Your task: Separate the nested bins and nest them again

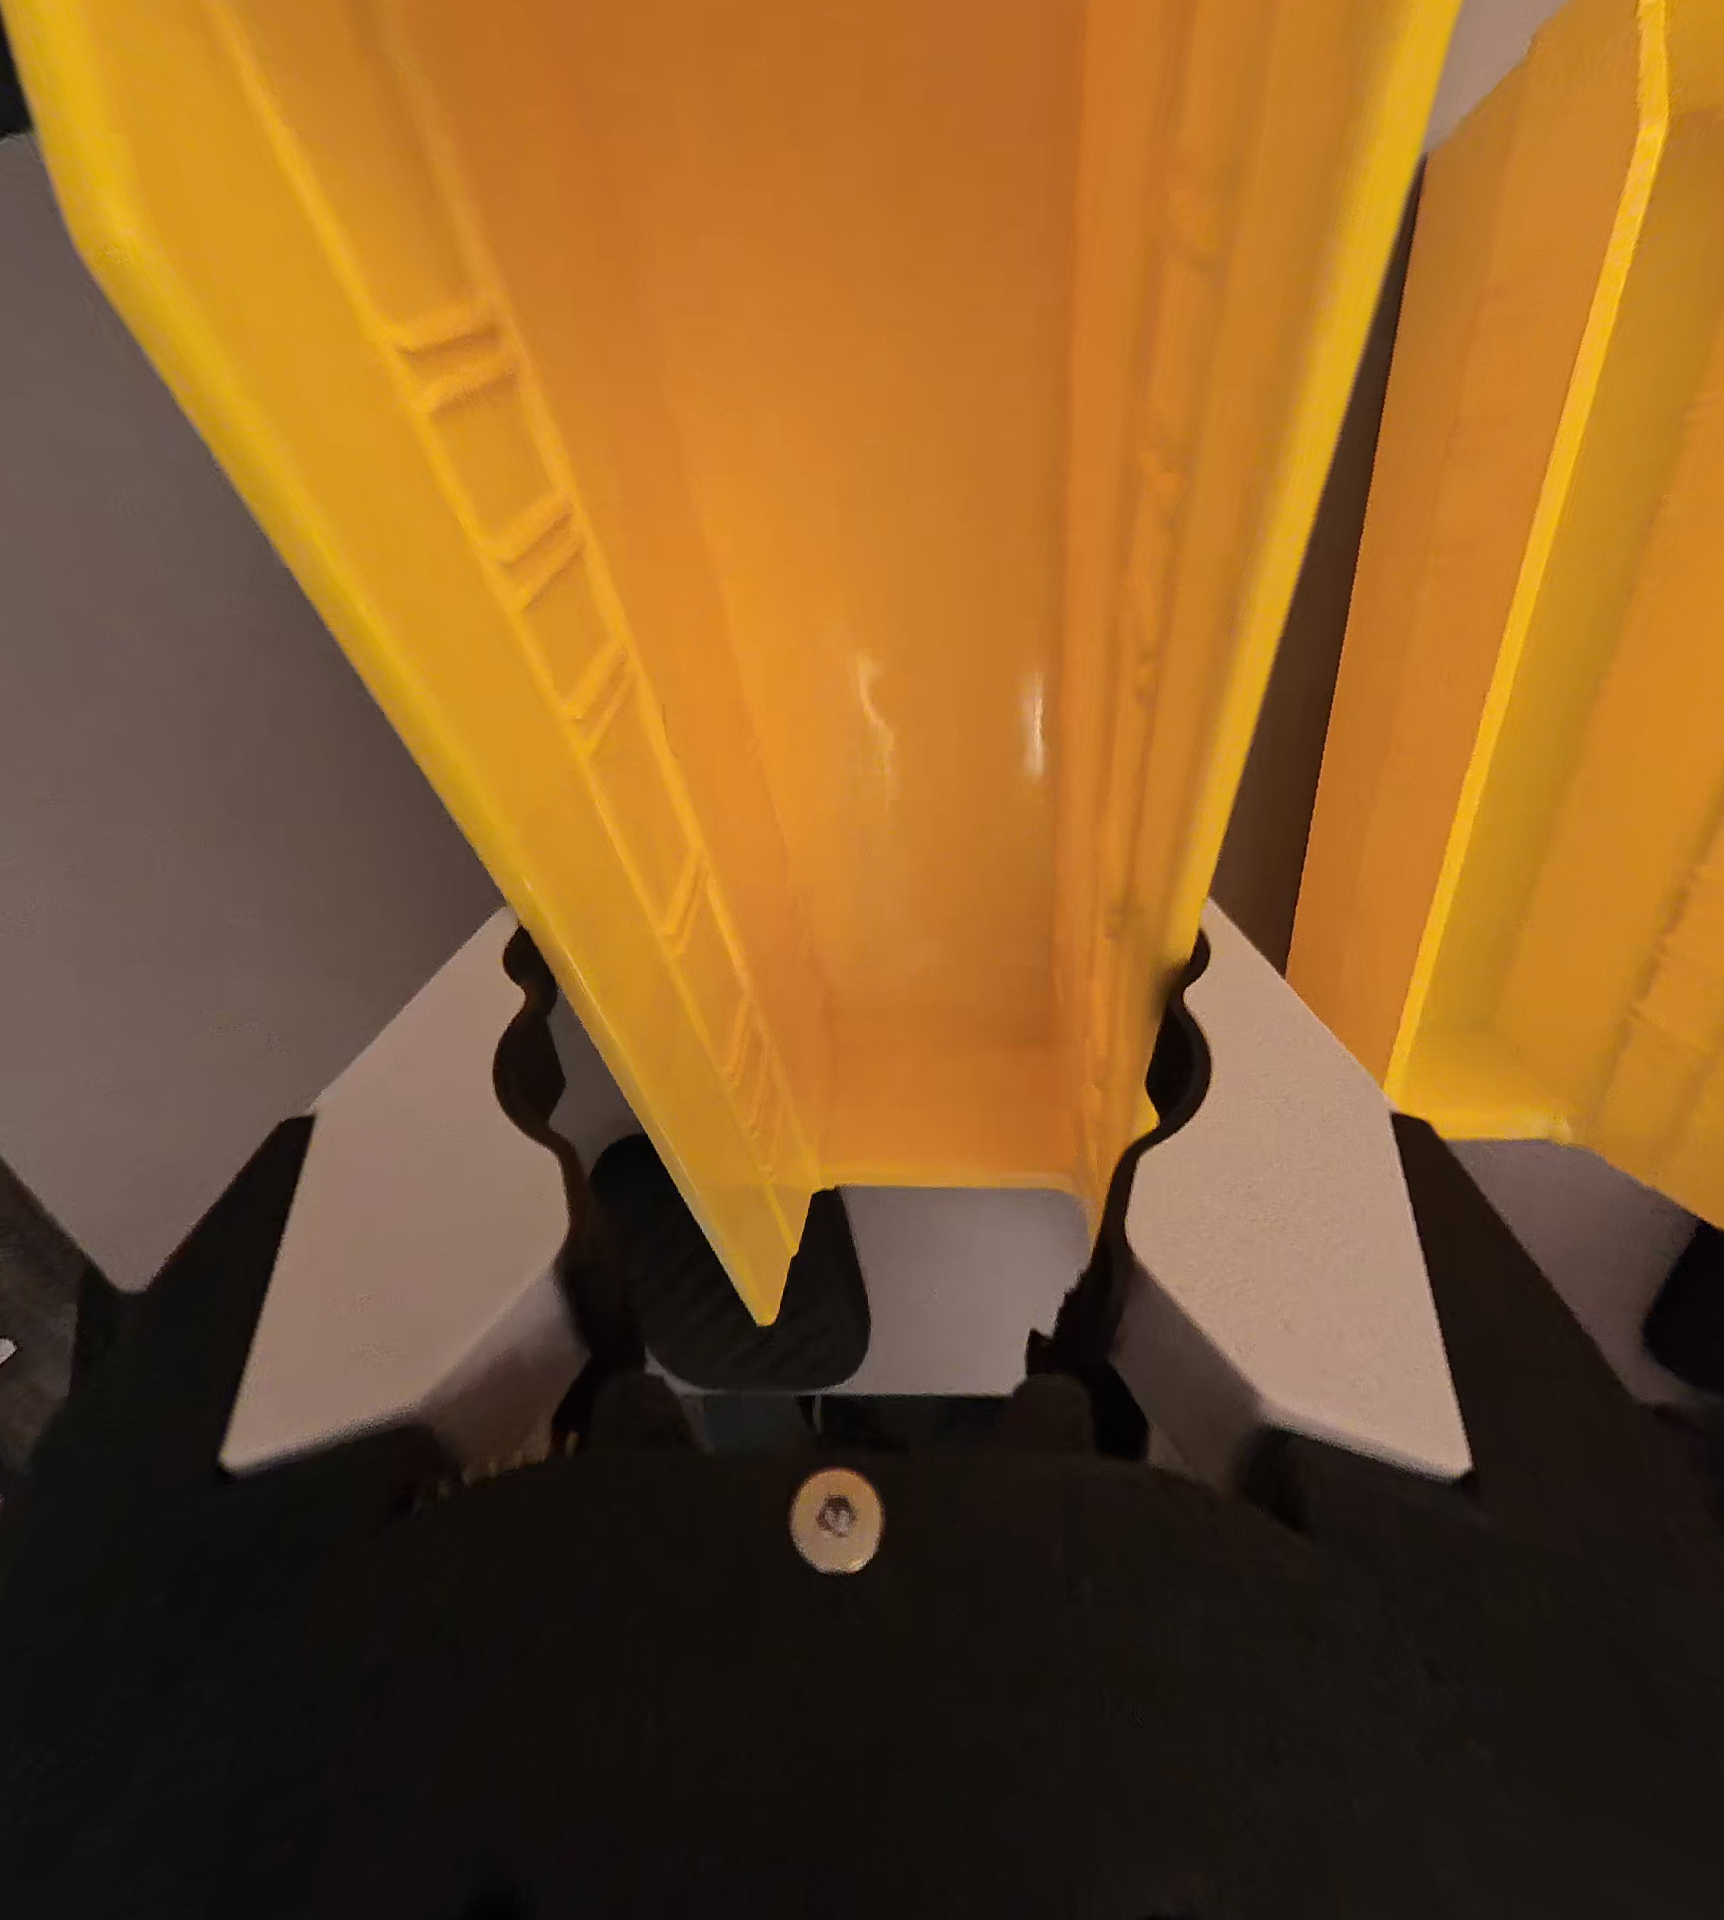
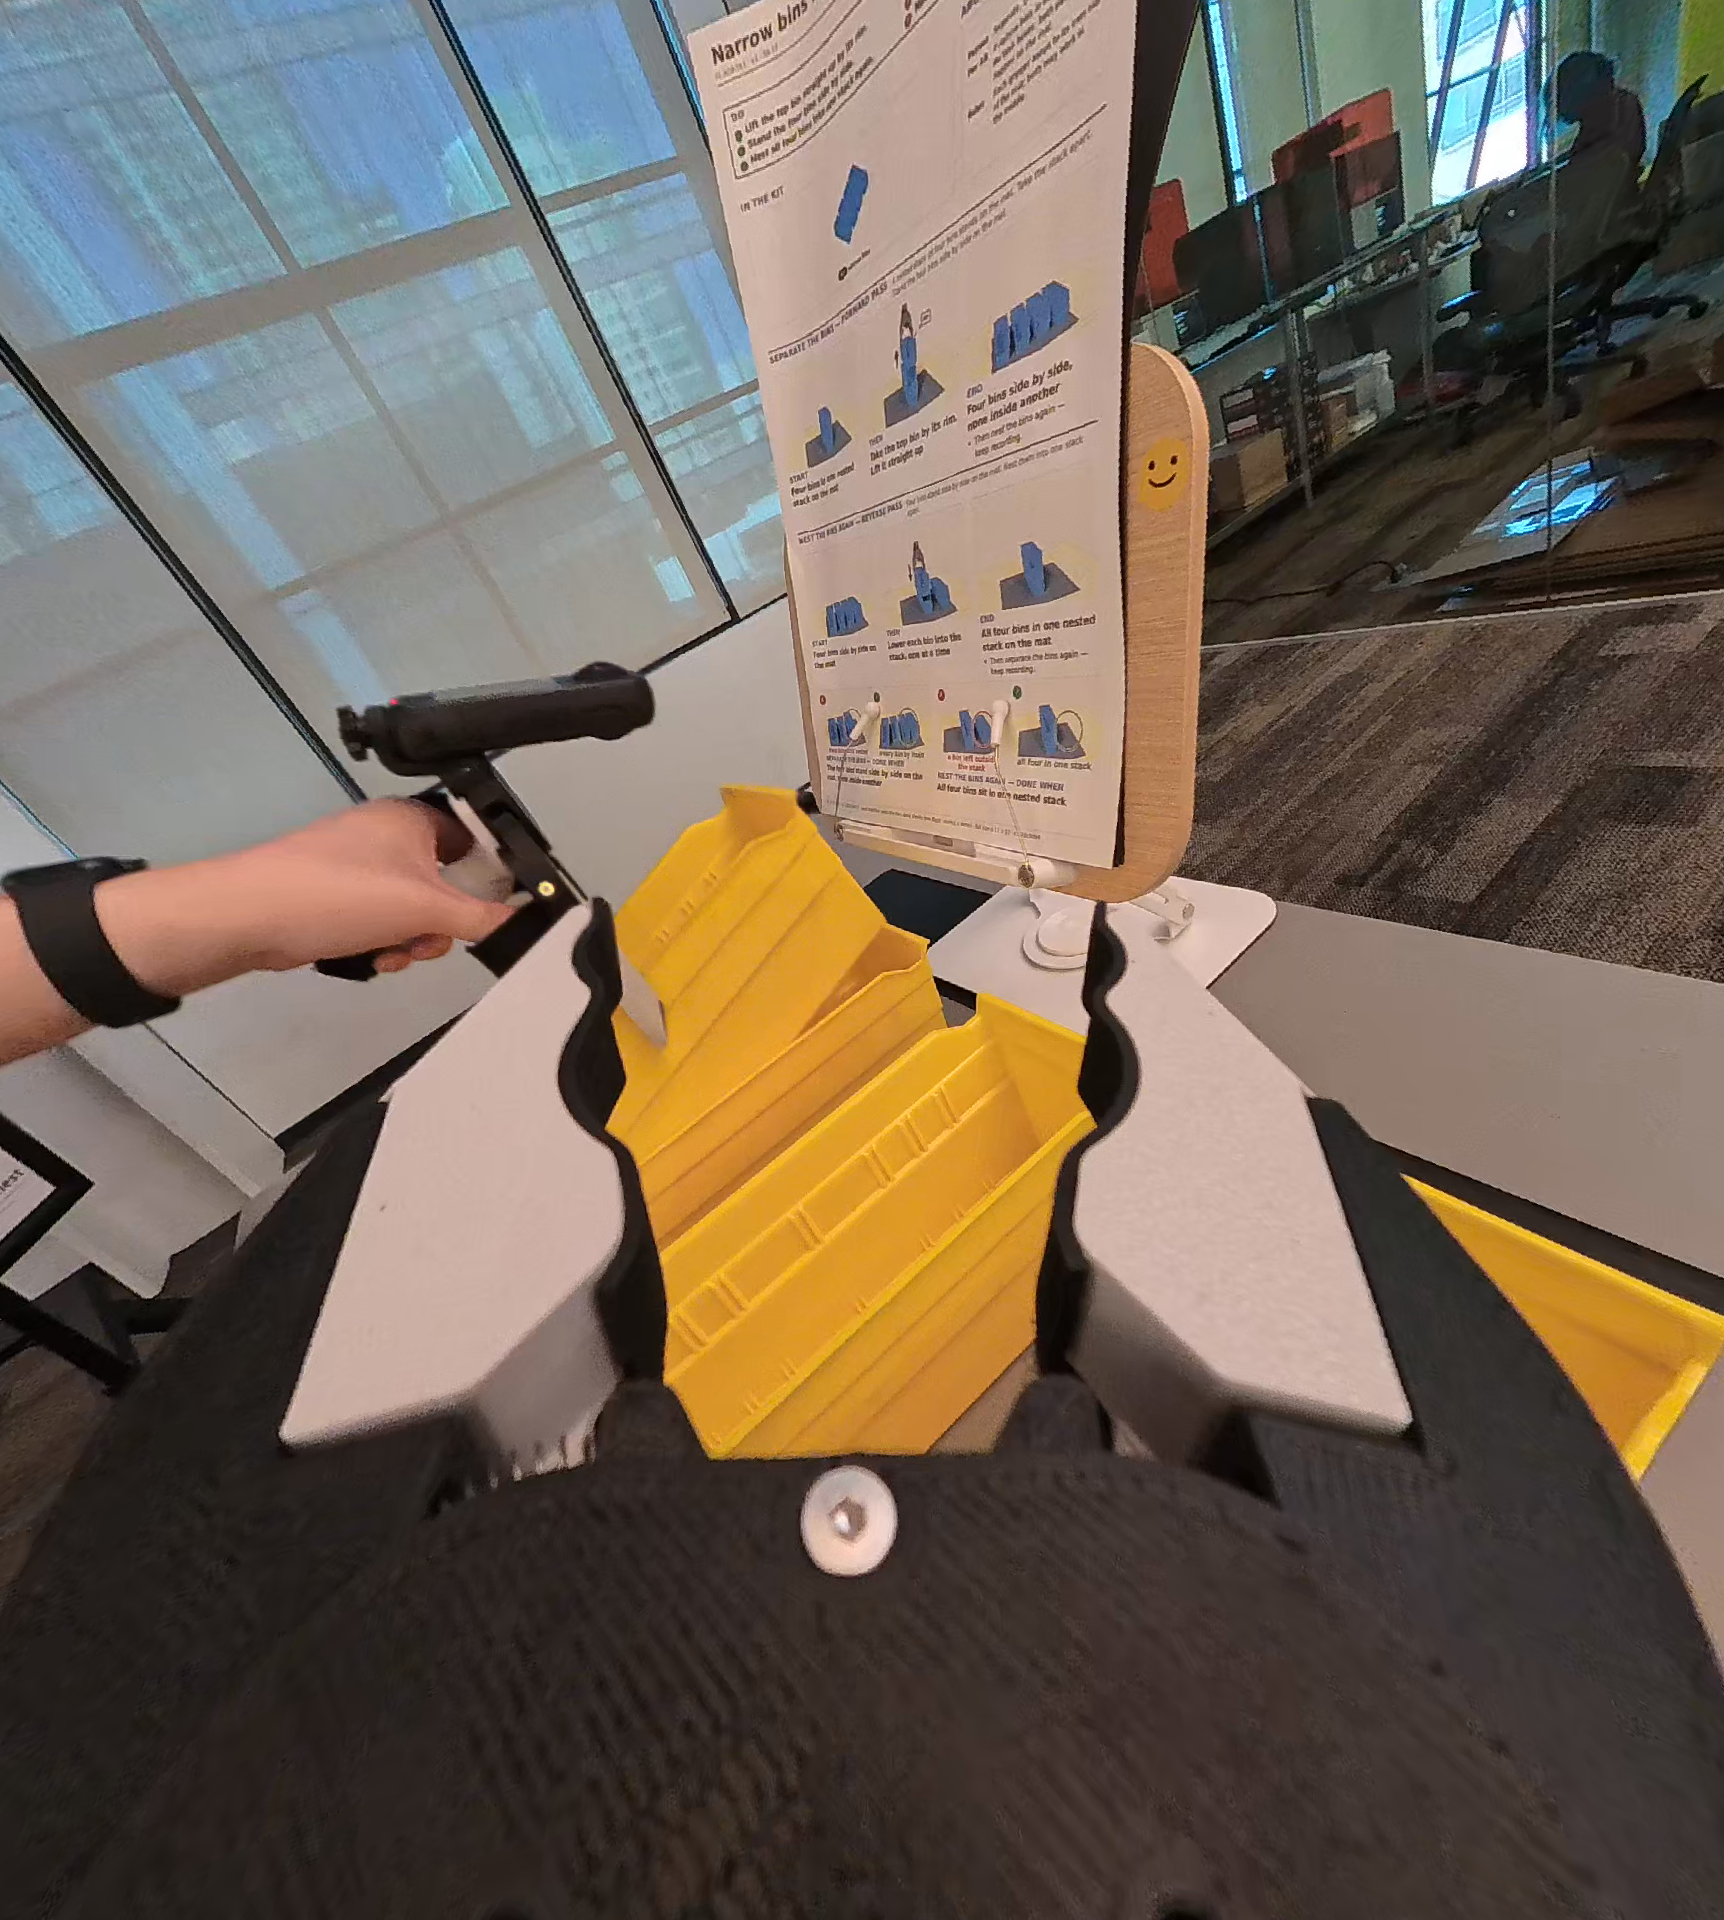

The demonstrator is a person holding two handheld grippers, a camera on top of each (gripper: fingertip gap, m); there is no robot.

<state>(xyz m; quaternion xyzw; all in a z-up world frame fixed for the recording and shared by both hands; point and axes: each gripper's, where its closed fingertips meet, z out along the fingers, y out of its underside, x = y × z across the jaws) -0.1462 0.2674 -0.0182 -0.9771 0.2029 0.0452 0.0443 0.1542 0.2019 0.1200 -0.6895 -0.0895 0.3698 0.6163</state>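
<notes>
Left gripper (image 1: 853, 1039) fingers spread wide, hand (image 2: 338, 894) on its handle; right gripper (image 2: 853, 1049) fingers likewise apart.

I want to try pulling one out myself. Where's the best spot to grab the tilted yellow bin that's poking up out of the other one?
Probably its two long side walls near the open top, coming from above. The tilted yellow bin is narrow, so fingers can straddle it, and the ribbed rim gives some purchase. Its lower end sits inside another bin, leaving only the top free.
</notes>
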